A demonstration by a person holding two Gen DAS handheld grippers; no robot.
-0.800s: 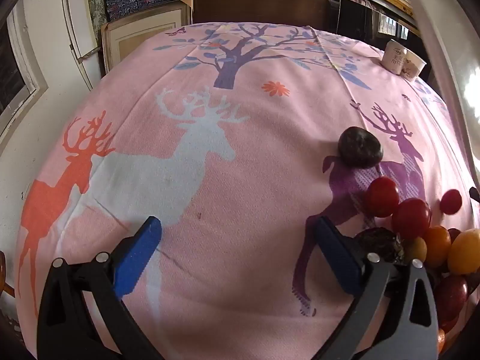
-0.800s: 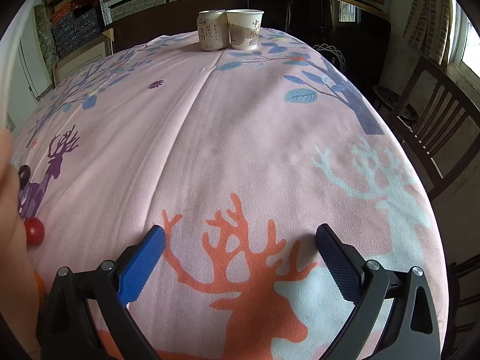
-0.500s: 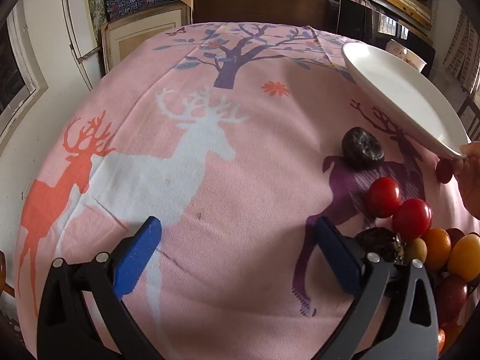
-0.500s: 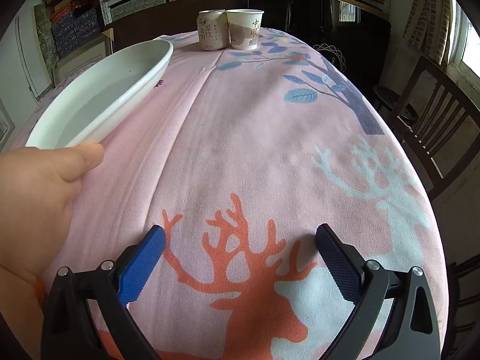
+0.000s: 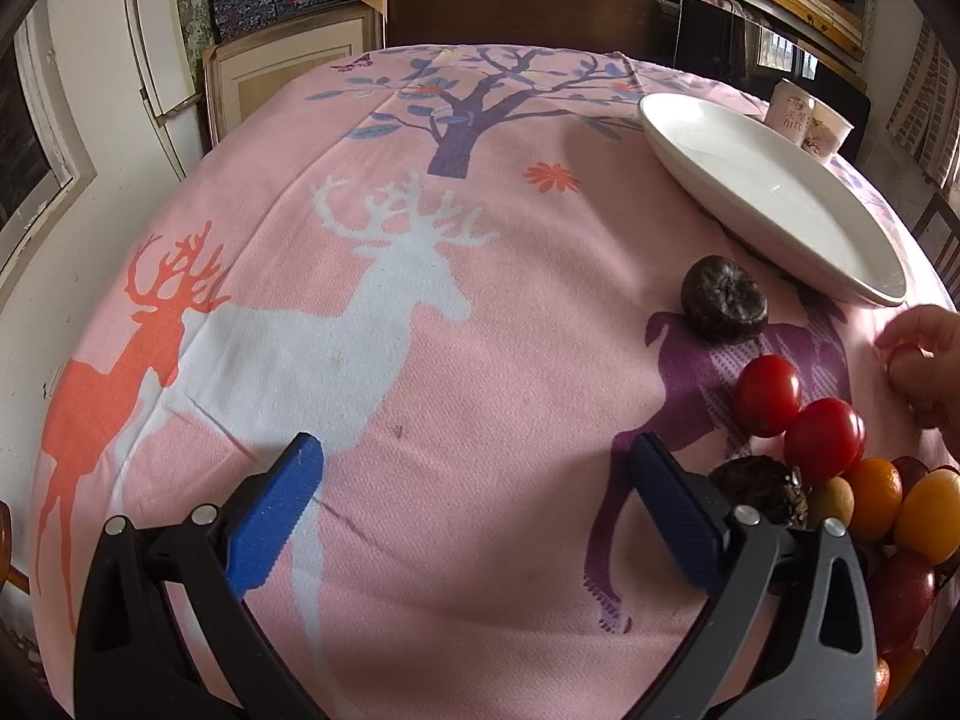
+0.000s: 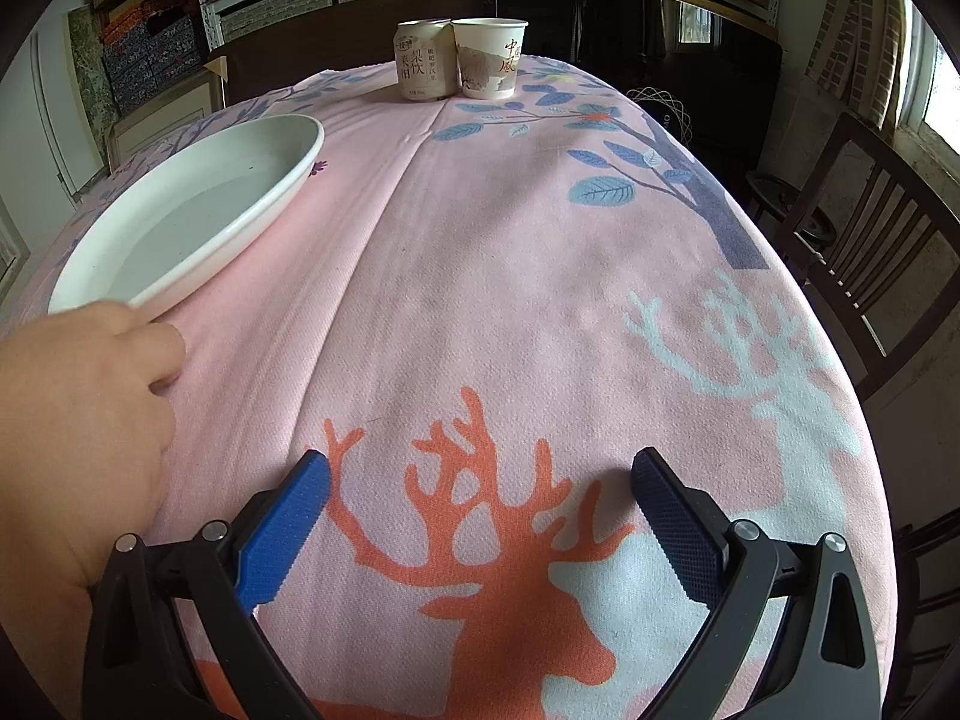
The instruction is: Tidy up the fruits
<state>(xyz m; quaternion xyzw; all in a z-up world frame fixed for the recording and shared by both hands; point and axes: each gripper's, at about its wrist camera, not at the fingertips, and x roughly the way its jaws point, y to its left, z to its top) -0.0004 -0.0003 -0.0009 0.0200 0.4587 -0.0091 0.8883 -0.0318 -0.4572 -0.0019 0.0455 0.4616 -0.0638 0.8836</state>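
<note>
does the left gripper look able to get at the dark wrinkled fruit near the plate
Probably yes. The left gripper is open and empty, and the dark fruit sits alone on the cloth ahead and to its right, apart from the white plate and the red tomatoes, with bare cloth between.

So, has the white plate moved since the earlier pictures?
Yes. The white plate came down onto the tablecloth, beyond the dark fruit, which stayed put.

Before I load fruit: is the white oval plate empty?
Empty: the white oval plate shows only bare glazed surface; the fruits lie on the cloth.
</note>
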